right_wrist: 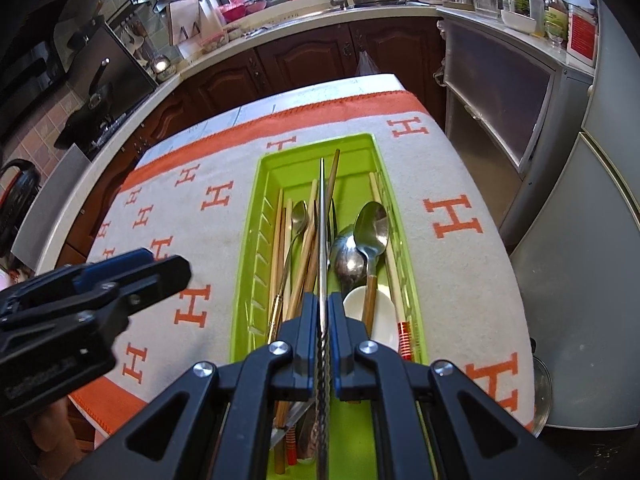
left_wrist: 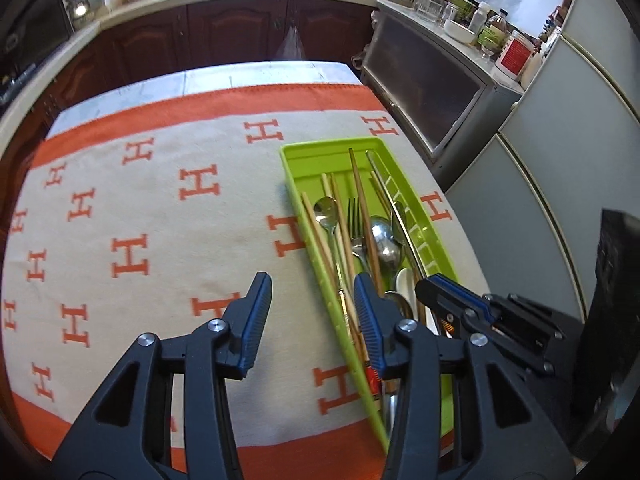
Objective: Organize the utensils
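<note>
I am working over a table draped in a cream cloth (left_wrist: 160, 208) with orange H marks, dark kitchen cabinets (left_wrist: 224, 36) beyond. The green utensil tray (right_wrist: 280, 160) is lying on it, full of chopsticks and spoons. My right gripper (right_wrist: 322, 308) is pinching a metal chopstick (right_wrist: 321, 216); my left gripper (left_wrist: 312, 292) is hanging parted, empty.

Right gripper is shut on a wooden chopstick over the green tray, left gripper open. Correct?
Not quite. The right gripper is shut on a metal chopstick, silver, not wooden, as the right wrist view shows. It is over the green tray, and the left gripper is open.
</note>
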### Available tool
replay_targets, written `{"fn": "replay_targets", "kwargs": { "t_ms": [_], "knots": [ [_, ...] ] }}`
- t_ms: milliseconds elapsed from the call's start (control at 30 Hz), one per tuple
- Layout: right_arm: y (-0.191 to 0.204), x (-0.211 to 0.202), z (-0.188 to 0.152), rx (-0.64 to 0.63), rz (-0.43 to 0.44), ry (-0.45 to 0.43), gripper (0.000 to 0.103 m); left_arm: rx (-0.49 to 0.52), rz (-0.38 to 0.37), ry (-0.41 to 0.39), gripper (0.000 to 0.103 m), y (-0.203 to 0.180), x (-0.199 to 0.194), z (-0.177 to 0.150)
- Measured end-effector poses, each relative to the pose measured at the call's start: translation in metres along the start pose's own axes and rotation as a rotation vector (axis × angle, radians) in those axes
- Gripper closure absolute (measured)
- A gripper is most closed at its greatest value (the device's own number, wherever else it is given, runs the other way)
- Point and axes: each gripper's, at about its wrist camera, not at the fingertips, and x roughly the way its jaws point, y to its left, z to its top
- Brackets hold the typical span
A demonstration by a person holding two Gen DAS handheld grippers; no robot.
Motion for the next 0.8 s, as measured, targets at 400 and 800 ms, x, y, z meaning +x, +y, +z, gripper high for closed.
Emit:
{"fn": "replay_targets", "kwargs": {
  "t_ms": [400,800],
  "knots": [
    [-0.001,-0.001,-0.005,0.032,0.000,0.025,0.078,0.034,0.037,-0.028,0.057,0.009,-0.013,-0.022],
    [-0.004,-0.012,-0.012,0.069,0.032,0.011,0.063,0.027,0.085,0.004,0.048,0.011,-0.012,-0.037]
  ]
}}
